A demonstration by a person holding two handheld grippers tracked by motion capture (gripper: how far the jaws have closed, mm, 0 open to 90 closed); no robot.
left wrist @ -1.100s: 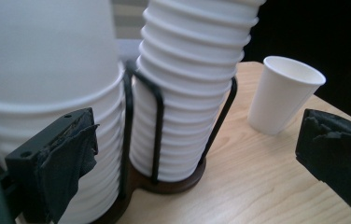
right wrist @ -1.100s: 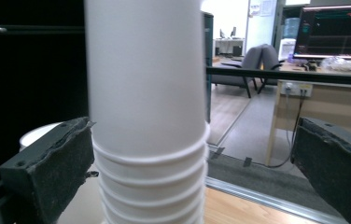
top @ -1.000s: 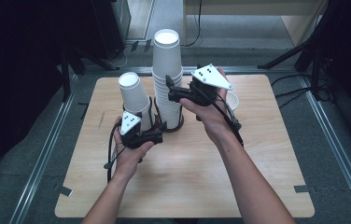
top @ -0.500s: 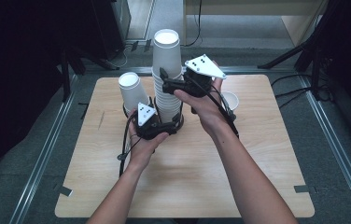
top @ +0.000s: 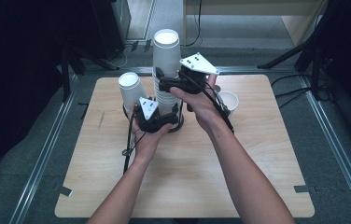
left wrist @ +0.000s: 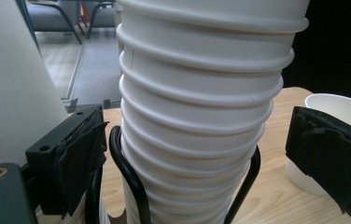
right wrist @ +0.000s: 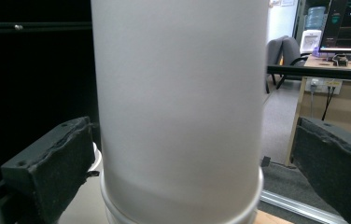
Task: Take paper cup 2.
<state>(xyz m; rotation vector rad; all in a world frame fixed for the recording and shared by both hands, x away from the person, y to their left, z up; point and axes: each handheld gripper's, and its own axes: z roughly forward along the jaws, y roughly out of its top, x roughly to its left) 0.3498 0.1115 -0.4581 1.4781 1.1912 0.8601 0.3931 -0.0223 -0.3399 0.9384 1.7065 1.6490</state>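
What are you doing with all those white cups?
A person is working on a tall stack of paper cups that stands in a black wire holder on a wooden table. The left claw sits around the bottom of the stack, its pads not touching; its jaws have just been closing. The right claw sits open around the top cup. A shorter stack and a single cup stand beside it.
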